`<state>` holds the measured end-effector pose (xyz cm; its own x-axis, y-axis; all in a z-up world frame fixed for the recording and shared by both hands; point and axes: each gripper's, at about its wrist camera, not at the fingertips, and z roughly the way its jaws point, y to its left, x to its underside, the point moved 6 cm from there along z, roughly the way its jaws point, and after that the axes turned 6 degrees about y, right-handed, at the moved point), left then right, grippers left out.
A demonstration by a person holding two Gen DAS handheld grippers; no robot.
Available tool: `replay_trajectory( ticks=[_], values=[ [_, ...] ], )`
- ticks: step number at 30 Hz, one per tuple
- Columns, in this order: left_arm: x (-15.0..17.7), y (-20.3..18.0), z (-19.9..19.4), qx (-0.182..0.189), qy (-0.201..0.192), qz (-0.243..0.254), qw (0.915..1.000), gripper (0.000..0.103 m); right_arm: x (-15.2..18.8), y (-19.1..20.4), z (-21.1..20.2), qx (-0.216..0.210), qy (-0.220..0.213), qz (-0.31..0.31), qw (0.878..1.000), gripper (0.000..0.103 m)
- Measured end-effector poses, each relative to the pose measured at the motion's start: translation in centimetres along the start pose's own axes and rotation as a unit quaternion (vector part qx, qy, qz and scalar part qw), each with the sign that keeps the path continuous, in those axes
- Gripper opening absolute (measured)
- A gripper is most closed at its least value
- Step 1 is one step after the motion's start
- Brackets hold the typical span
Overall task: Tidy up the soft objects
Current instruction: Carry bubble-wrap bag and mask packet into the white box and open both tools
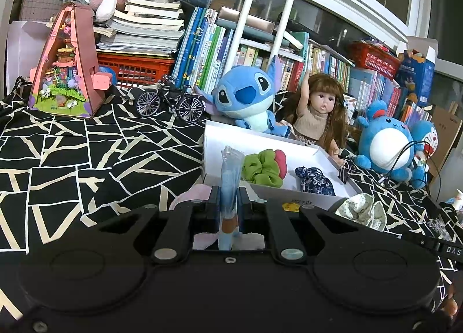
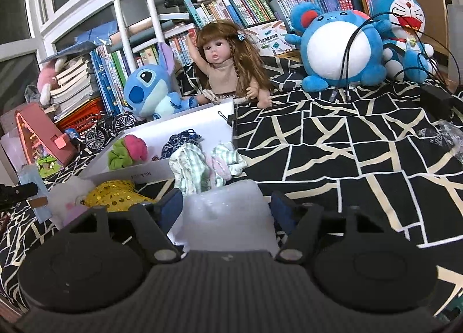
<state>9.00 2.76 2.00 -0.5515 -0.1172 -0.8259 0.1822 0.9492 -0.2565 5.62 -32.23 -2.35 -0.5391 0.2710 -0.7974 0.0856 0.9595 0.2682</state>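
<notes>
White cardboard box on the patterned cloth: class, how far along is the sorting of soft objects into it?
Done: a green scrunchie, a red one and a navy floral one lie in the white cardboard box.
In hand: the left gripper pinches a light-blue plastic packet; a translucent wrapper sits between the right gripper's parted fingers.
Left: a green checked scrunchie, yellow sequinned piece.

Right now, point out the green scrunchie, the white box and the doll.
green scrunchie (image 1: 262, 171), left wrist view, on its ruffled fabric.
white box (image 1: 220, 136), left wrist view, on its raised back wall.
doll (image 2: 215, 52), right wrist view, on its face.
</notes>
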Motion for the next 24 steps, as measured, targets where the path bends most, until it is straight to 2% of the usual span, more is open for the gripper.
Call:
replay_trajectory(
  ticks=[15, 16, 18, 24],
  values=[
    [-0.1, -0.1, 0.0, 0.000, 0.000, 0.000, 1.0000, 0.011, 0.8, 0.6, 0.4, 0.048, 0.008, -0.056, 0.997, 0.079],
    [-0.1, -0.1, 0.0, 0.000, 0.000, 0.000, 1.0000, 0.011, 0.8, 0.6, 0.3, 0.050, 0.008, -0.052, 0.997, 0.077],
    [-0.1, -0.1, 0.0, 0.001, 0.000, -0.002, 1.0000, 0.011, 0.7, 0.6, 0.2, 0.041, 0.007, -0.043, 0.998, 0.066],
    [-0.3, -0.1, 0.4, 0.007, 0.004, -0.007, 0.9999, 0.011, -0.6, 0.9, -0.7, 0.034, -0.014, -0.037, 0.999, 0.064]
  ],
)
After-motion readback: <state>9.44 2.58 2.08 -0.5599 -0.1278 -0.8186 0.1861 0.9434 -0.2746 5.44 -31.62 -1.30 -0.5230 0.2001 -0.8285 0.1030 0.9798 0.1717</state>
